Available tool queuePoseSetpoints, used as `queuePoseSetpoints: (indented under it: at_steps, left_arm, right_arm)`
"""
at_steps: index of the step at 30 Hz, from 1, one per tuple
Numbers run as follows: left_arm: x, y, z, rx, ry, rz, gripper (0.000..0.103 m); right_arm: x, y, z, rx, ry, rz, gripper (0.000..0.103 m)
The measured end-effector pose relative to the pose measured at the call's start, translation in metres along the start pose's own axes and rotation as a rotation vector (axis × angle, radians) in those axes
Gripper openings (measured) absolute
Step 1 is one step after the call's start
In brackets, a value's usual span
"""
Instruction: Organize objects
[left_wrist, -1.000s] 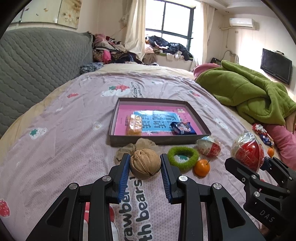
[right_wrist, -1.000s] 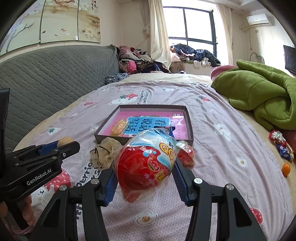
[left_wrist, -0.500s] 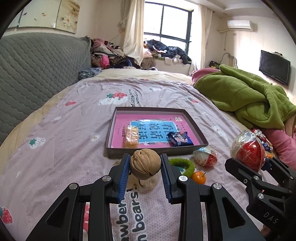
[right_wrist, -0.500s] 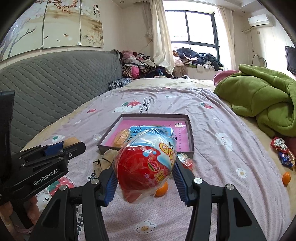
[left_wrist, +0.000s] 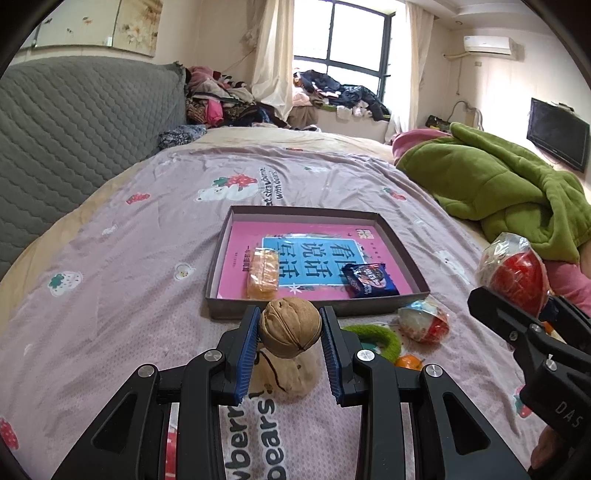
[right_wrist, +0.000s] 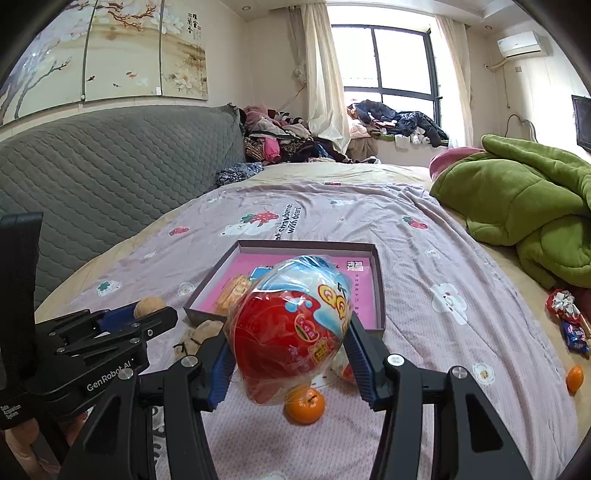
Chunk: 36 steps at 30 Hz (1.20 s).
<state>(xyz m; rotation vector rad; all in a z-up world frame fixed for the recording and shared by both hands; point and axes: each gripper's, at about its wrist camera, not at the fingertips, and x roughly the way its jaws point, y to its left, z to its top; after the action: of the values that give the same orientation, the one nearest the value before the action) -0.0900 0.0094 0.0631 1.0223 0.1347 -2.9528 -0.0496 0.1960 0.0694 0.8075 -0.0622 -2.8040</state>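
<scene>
My left gripper (left_wrist: 290, 328) is shut on a brown walnut (left_wrist: 290, 326), held above the bedspread just short of the near wall of the shallow grey box (left_wrist: 310, 308). The box has a pink and blue booklet (left_wrist: 314, 258) lining it, with an orange wrapped snack (left_wrist: 263, 273) and a dark blue packet (left_wrist: 369, 280) inside. My right gripper (right_wrist: 290, 349) is shut on a large red and blue wrapped egg toy (right_wrist: 290, 325), raised in front of the same box (right_wrist: 380, 280). That egg toy (left_wrist: 515, 273) shows at the right of the left wrist view.
On the bedspread near the box lie a beige cloth pouch (left_wrist: 291, 373), a green fuzzy ring (left_wrist: 376, 334), a smaller wrapped egg (left_wrist: 424, 321) and a tangerine (right_wrist: 304, 404). Another tangerine (right_wrist: 574, 378) and candy wrappers (right_wrist: 567, 317) lie at right. A green blanket (left_wrist: 498, 192) is heaped at right.
Both grippers have risen and moved toward the box, each keeping its object. The pouch, ring and tangerine now sit lower in view, partly behind the fingers.
</scene>
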Motion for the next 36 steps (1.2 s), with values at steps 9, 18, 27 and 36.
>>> queuePoseSetpoints:
  at_steps: [9,18,27,36]
  left_arm:
    - [0.025,0.004,0.014,-0.011,0.017,0.007,0.034]
    - [0.041,-0.005,0.032,0.007,0.017,-0.009,0.034]
    - [0.059,-0.007,0.048,0.021,0.021,0.003,0.034]
    - [0.078,-0.011,0.064,0.022,0.028,-0.003,0.034]
  right_arm:
    - [0.020,-0.010,0.005,0.007,0.017,-0.009,0.055]
    - [0.037,-0.010,0.016,-0.006,0.023,-0.013,0.055]
    - [0.059,-0.012,0.031,-0.031,0.035,-0.033,0.055]
    - [0.072,-0.014,0.045,-0.033,0.025,-0.035,0.055]
